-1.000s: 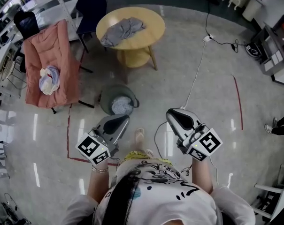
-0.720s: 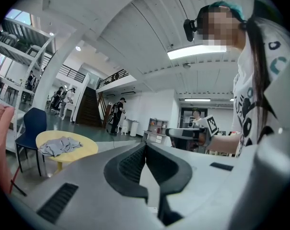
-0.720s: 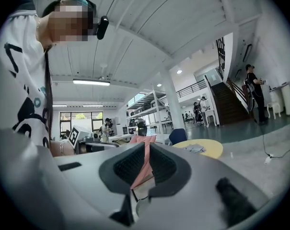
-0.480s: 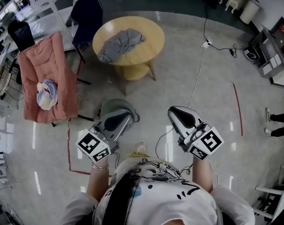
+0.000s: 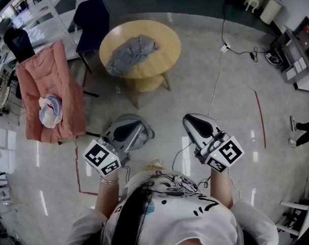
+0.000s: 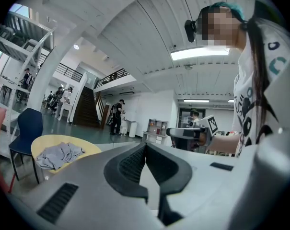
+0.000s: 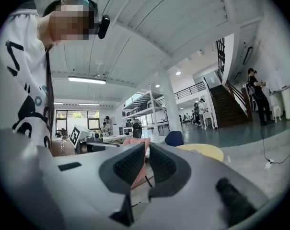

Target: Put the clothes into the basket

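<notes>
A grey garment (image 5: 131,52) lies crumpled on the round yellow table (image 5: 162,40), ahead of me. A white and purple garment (image 5: 49,111) sits on the pink lounge chair (image 5: 49,80) at the left. The grey basket (image 5: 145,135) stands on the floor just in front of me, partly hidden under my left gripper (image 5: 133,128). That gripper (image 6: 145,146) is shut and holds nothing; past it I see the grey garment (image 6: 61,155). My right gripper (image 5: 190,120) hangs level over bare floor, its jaws (image 7: 147,146) a narrow gap apart and empty.
A dark blue chair (image 5: 93,19) stands behind the table at the left. A white cable (image 5: 215,80) runs over the floor to a socket strip at the right. Red tape lines (image 5: 259,119) mark the floor. Shelving lines the far left, equipment the right edge.
The person has walked forward with both grippers; the table, chair and basket have slid nearer. The left gripper now sits over the basket. Neither jaw pair has changed.
</notes>
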{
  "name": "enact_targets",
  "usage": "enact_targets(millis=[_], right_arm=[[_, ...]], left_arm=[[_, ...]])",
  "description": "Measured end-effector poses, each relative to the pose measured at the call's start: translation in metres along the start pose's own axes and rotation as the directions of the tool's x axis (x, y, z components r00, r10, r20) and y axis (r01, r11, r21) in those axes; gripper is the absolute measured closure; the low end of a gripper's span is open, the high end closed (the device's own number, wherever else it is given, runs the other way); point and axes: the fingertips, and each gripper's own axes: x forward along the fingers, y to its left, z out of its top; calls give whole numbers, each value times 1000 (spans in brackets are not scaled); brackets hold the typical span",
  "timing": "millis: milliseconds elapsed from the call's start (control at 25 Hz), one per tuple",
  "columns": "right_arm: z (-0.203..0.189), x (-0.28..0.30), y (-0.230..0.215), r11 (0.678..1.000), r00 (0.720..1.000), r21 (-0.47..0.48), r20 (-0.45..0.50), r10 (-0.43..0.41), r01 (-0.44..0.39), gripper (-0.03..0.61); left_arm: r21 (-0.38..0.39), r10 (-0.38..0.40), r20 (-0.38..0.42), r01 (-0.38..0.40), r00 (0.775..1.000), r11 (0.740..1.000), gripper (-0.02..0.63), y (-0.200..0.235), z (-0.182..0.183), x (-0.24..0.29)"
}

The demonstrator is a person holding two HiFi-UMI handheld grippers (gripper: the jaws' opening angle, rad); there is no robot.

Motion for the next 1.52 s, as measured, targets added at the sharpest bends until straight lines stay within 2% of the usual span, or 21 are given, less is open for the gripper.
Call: enact_targets(millis=[240, 400, 560, 800, 1040, 1520], right_arm=[[-9, 16, -12, 999, 1000, 18, -6, -30, 30, 548], [-18, 15, -16, 999, 998, 22, -48, -34, 35, 548], [-13, 17, -31, 999, 998, 22, -42, -40, 41, 548], [-10, 34, -54, 1000, 999, 19, -48, 9, -8, 548], [2, 48, -98, 999, 998, 14, -44, 46, -45, 548], [24, 60, -170, 991, 990, -12, -35, 133, -134, 548]], left_arm=[[-6, -8, -11, 8, 1000, 1000, 598, 28, -4, 8], [-25, -9, -16, 8, 1000, 1000, 598, 34, -7, 12], [-33, 1, -13, -1, 1000, 999, 598, 39, -8, 19], [-40, 41, -25, -42, 999, 998, 598, 56, -7, 36], [-29, 87, -8, -87, 996, 996, 598, 79, 9, 73], [-13, 171, 11, -171, 985, 985, 598, 98, 29, 133]])
